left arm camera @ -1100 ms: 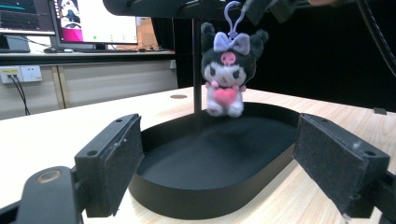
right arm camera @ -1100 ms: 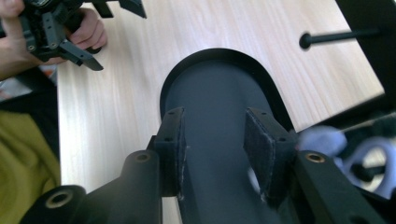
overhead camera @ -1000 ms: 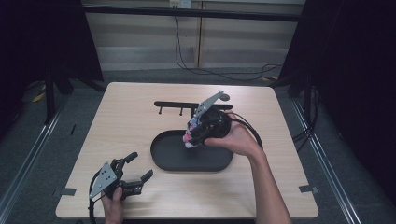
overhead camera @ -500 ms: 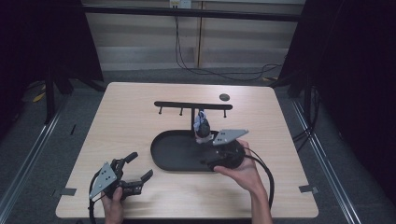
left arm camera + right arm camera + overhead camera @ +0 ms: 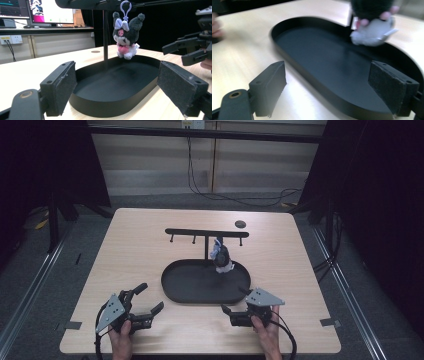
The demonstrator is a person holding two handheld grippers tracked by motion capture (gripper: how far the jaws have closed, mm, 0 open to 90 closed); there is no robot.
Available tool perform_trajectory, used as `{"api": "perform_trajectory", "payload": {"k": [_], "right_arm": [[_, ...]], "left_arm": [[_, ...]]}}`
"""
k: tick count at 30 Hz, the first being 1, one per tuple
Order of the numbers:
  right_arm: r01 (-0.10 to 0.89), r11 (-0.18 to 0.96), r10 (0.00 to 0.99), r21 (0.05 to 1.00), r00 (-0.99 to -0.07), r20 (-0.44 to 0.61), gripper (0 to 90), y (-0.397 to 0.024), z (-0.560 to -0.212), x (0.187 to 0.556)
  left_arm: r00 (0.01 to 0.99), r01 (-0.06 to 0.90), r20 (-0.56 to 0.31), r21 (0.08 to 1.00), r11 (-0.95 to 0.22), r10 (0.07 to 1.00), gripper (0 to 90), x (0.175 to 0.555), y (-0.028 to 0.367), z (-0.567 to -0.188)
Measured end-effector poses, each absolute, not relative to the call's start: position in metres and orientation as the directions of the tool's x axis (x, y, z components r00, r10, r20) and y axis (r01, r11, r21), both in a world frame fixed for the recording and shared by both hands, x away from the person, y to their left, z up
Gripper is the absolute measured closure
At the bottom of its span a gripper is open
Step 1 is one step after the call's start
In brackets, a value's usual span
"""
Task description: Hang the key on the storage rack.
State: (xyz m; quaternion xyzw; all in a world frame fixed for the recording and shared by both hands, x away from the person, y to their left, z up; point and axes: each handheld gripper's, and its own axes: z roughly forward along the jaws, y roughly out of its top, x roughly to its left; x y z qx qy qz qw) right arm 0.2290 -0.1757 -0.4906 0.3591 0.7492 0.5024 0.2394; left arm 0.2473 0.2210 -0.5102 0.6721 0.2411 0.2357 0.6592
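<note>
Right hand-held gripper (image 5: 239,312) has pulled back to the surface's (image 5: 140,245) lower right, empty, jaws wide.
The plush (image 5: 220,258) hangs from the rack (image 5: 206,233) over the tray (image 5: 200,292), likely parked; left hand-held gripper (image 5: 142,307) rests wide open, lower left.

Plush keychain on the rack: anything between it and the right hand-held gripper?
Nothing visible. The plush keychain hangs from the rack above the black tray. The right hand-held gripper, open, sits near the tray's front rim, with only the low rim and tray floor between.
</note>
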Motion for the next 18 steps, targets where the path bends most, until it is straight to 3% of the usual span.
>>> {"api": "perform_trajectory", "payload": {"k": [7,18], "right_arm": [[0.198,0.135,0.873,0.971,-0.487,-0.022,14.9,-0.179,-0.505,0.218],[0.025,-0.019,0.876,0.999,-0.481,0.029,13.7,-0.194,-0.511,0.201]], "left_arm": [[0.773,0.014,-0.002,1.000,-0.014,0.635,15.5,0.247,0.221,-0.510],[0.773,0.014,-0.001,1.000,-0.015,0.634,15.5,0.247,0.221,-0.510]]}}
